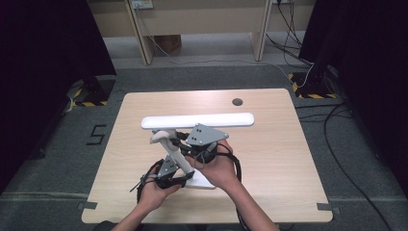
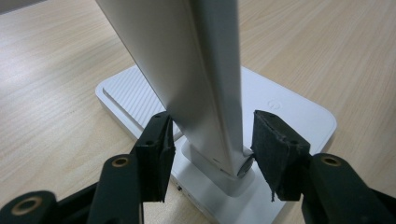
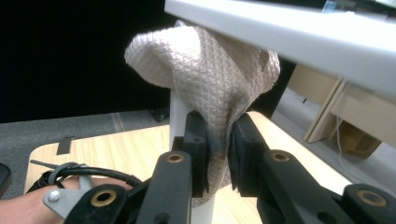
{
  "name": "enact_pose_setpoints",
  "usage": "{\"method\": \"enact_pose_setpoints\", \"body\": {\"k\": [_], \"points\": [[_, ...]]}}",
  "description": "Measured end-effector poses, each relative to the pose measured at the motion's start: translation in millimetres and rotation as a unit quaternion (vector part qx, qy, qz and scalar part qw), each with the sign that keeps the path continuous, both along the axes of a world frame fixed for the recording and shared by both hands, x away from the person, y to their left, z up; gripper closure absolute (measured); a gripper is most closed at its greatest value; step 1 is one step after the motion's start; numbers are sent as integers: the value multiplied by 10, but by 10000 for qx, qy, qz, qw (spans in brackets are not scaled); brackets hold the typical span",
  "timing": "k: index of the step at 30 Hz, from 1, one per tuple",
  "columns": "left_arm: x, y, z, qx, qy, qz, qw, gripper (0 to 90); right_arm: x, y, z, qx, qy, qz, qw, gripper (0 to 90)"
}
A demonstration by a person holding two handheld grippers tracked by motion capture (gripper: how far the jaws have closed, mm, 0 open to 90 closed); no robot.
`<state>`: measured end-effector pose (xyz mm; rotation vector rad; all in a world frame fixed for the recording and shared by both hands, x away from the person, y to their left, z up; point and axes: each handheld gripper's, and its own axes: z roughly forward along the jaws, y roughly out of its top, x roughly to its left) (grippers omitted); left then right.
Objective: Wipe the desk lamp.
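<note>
On the desk [image 1: 269, 159] stands a white desk lamp [image 1: 197, 120], its flat base [image 2: 299, 112] near the person's edge, its arm [image 2: 196, 70] rising at a slant and its long light bar lying level across the middle of the desktop.

At the left of the high view, the left tongs [image 1: 166, 177] sit low by the foot of the lamp, held in the person's left hand [image 1: 153, 192]. In the left gripper view these tongs [image 2: 210, 149] straddle the lamp arm just above its hinge on the base: the left pad lies against the arm's side, while the right pad [image 2: 275, 149] meets the small round hinge end (whether it presses or merely touches, I cannot tell). The jaws are spread about the arm's width, closed around it rather than hanging loose.

Further right, the right tongs [image 1: 185, 144] are held higher by the right hand [image 1: 216, 166], close under the light bar and beside the upper part of the arm. In the right gripper view they [image 3: 222, 149] are clenched on a cream, quilted cloth [image 3: 210, 70], pinched between both pads. The cloth bunches upward, its top touching the underside of the light bar [image 3: 299, 37] and its body lying against the white arm behind it.
</note>
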<state>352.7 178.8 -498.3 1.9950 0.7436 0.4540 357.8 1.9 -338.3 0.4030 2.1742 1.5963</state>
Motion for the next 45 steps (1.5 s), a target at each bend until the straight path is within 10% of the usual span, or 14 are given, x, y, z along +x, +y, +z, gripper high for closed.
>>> {"method": "enact_pose_setpoints", "body": {"k": [45], "points": [[-26, -30, -5, 28, -44, 93, 9999, 486, 25, 13, -304, -540, 321, 43, 9980, 798]]}}
